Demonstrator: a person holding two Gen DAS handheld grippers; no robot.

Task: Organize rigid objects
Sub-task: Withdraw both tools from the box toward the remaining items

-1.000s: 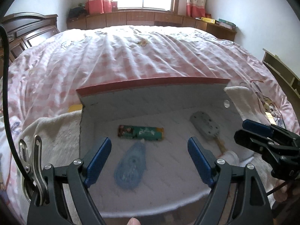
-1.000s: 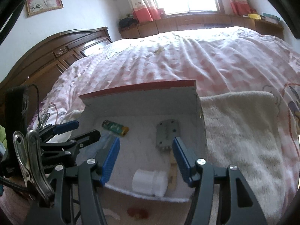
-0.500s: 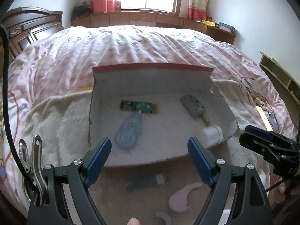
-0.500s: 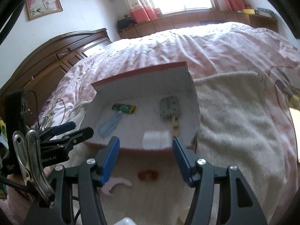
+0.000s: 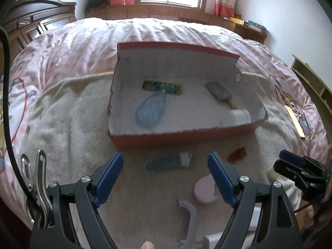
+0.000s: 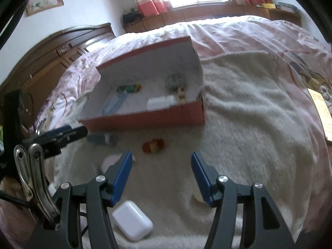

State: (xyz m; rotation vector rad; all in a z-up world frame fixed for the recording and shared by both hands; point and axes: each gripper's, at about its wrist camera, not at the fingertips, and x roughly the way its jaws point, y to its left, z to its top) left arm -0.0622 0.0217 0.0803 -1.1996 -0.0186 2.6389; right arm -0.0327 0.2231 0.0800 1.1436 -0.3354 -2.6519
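— Left gripper (image 5: 165, 175): hovering with fingers (image 5: 108, 178) spread wide, gripping nothing. Lying just beyond and between the tips, a blue flat piece with a white end (image 5: 168, 162), on the cream towel (image 5: 66, 124). Sitting right against the right-hand finger, a pink rounded piece (image 5: 204, 188); lying nearer the camera, a lilac curved handle (image 5: 189, 213).

— And right gripper (image 6: 161, 177)?

— Also gaping, fingers (image 6: 122, 176) apart, holding nothing. Resting ahead of the gap, well short of the tips, a small red-and-yellow piece (image 6: 153, 145). Lying below the left-hand finger, close to the camera, a white rounded case (image 6: 132, 220).

— Further out?

— Standing past both grippers on the towel, a red box (image 5: 182, 137) with its lid raised. Lying inside: a green wrapper bar (image 5: 161, 86) at the back, a light-blue teardrop piece (image 5: 150, 110) touching it in front, a grey block on a wooden stick (image 5: 219, 92) to the right, a white cylinder (image 5: 236, 117) in the near right corner. Spreading beneath everything, the pink checked bed (image 5: 83, 47).
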